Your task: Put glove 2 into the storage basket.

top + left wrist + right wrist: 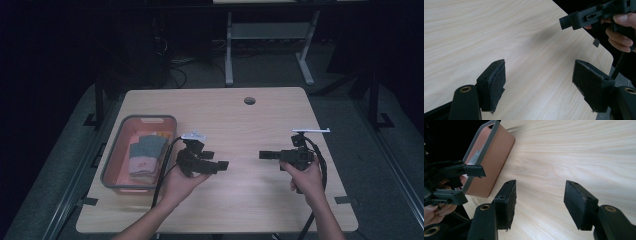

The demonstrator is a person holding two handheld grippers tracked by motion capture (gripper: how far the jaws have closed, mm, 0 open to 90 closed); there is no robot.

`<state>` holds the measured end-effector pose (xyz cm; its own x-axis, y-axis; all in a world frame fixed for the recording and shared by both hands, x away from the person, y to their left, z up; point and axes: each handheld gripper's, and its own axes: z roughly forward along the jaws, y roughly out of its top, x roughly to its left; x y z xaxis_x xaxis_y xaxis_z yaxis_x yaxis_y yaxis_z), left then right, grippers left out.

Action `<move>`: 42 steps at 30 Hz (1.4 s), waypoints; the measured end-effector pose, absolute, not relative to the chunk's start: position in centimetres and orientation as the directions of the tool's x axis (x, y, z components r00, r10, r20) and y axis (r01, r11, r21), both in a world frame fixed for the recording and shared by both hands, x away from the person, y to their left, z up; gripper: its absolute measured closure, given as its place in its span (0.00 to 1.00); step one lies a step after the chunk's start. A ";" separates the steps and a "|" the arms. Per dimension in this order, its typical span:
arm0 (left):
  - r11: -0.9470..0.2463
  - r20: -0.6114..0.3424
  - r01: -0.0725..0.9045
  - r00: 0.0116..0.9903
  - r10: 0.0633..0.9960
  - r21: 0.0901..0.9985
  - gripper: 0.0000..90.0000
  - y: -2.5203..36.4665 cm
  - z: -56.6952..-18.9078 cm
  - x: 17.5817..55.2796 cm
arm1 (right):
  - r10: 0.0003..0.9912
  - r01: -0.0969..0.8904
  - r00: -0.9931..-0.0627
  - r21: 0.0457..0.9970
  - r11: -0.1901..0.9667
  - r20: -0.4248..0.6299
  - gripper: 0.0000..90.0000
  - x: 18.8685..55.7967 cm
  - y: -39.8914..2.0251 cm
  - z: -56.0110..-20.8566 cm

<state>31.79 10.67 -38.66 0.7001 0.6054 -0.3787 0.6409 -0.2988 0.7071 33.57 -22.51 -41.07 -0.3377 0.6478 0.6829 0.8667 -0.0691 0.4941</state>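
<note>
My left gripper (223, 164) hovers over the left half of the pale wooden table (240, 200), just right of a salmon bin (150, 117) with a grey rim. Its jaws point right and stand open with nothing between them (539, 67). My right gripper (262, 155) is held over the right half, pointing left toward the other one. It is open too, with bare tabletop between its pads (540, 187). The two grippers face each other with a gap between their tips. A folded grey cloth item with a pinkish band (145, 155) lies in the bin.
The bin's side wall (491, 162) stands near the table's left edge. A round cable hole (249, 100) sits at the back middle of the table. Behind the table stand the white legs of another desk (228, 55). Cables trail from both grippers toward the front edge.
</note>
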 end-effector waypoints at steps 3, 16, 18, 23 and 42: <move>-0.306 -0.379 0.641 0.704 0.601 0.704 0.30 10.4 -39.1 31.6 | 0.651 0.870 -0.325 0.487 -0.078 0.685 0.47 33.3 -23.0 -41.6; -0.321 -0.373 0.623 0.725 0.579 0.713 0.29 9.2 -40.5 30.5 | 0.657 0.874 -0.305 0.476 -0.094 0.689 0.46 32.3 -24.8 -43.2; -0.321 -0.374 0.621 0.728 0.575 0.715 0.29 9.2 -40.8 30.3 | 0.659 0.875 -0.305 0.476 -0.092 0.688 0.45 32.0 -25.0 -43.4; -0.317 -0.386 0.631 0.722 0.574 0.708 0.29 9.5 -41.7 29.8 | 0.671 0.876 -0.297 0.474 -0.093 0.680 0.45 31.5 -25.6 -43.8; -0.348 -0.359 0.602 0.750 0.556 0.718 0.28 9.5 -43.7 27.5 | 0.669 0.877 -0.287 0.469 -0.103 0.685 0.44 29.7 -26.8 -45.7</move>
